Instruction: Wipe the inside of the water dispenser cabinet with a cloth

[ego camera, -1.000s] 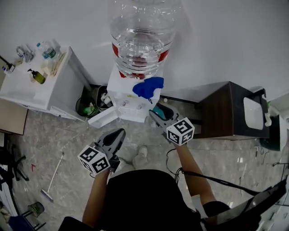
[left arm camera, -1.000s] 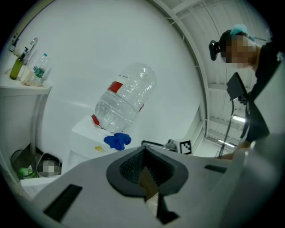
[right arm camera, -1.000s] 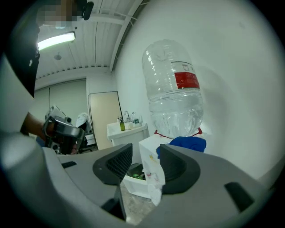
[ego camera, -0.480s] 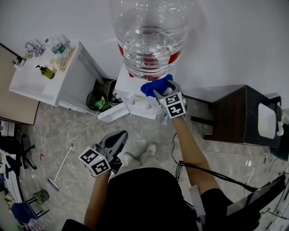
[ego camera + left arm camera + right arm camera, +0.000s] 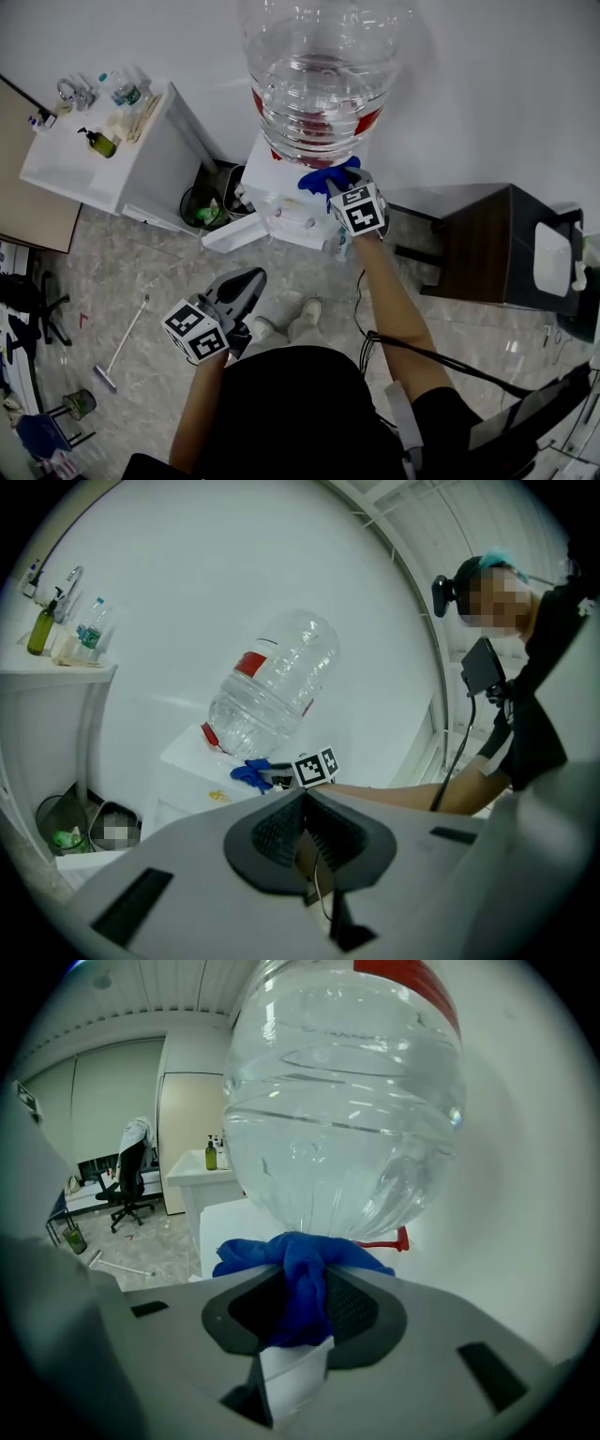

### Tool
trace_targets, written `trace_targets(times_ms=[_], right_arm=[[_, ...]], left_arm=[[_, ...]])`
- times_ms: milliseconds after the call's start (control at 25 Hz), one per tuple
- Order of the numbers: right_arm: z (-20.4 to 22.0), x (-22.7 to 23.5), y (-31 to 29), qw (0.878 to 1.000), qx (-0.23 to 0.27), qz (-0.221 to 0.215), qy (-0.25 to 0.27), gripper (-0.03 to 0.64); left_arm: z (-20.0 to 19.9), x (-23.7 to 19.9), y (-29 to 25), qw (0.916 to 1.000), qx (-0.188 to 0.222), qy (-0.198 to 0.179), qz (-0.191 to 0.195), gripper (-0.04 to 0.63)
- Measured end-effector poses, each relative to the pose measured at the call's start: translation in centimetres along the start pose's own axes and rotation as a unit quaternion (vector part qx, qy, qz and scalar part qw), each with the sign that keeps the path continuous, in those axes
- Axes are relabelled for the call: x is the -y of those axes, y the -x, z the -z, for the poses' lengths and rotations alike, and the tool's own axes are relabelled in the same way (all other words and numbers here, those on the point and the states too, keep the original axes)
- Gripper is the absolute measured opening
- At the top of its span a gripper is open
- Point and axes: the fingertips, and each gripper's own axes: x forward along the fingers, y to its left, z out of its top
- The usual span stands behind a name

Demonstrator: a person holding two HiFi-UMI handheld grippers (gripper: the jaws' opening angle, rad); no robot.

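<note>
Cloth first: the crumpled blue cloth (image 5: 322, 176) lies on top of the white water dispenser (image 5: 274, 208), at the foot of the big clear upturned water bottle (image 5: 323, 84). My right gripper (image 5: 339, 186) has come up from in front of the dispenser to that top. Its jaws have just spread wide and then been closing, and the right gripper view shows the dark pads pinching a fold of the cloth. The pick-up looks made, though nothing is lifted yet. My left gripper (image 5: 251, 277) hangs low and well apart, jaws together on nothing. What looks like the white cabinet door (image 5: 217, 240) stands open below, so I judge the cloth goes down inside next.
</note>
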Motion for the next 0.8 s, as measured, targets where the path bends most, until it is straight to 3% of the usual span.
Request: trace_targets(times_ms=[120, 560, 800], right_arm=[[-0.1, -0.4, 1.6, 1.000, 0.011, -0.004, -0.012, 0.095], [-2.8, -5.8, 11.0, 0.980, 0.169, -0.056, -0.086, 0.092], [-0.9, -8.0, 11.1, 0.975, 0.177, -0.048, -0.123, 0.092]], left_arm=[[-0.2, 0.2, -0.1, 1.0000, -0.002, -0.007, 0.004, -0.005], [-0.3, -0.7, -0.8, 0.9995, -0.015, -0.027, 0.003, -0.005], [0.9, -1.8, 0.8, 0.9980, -0.040, -0.048, -0.004, -0.006]])
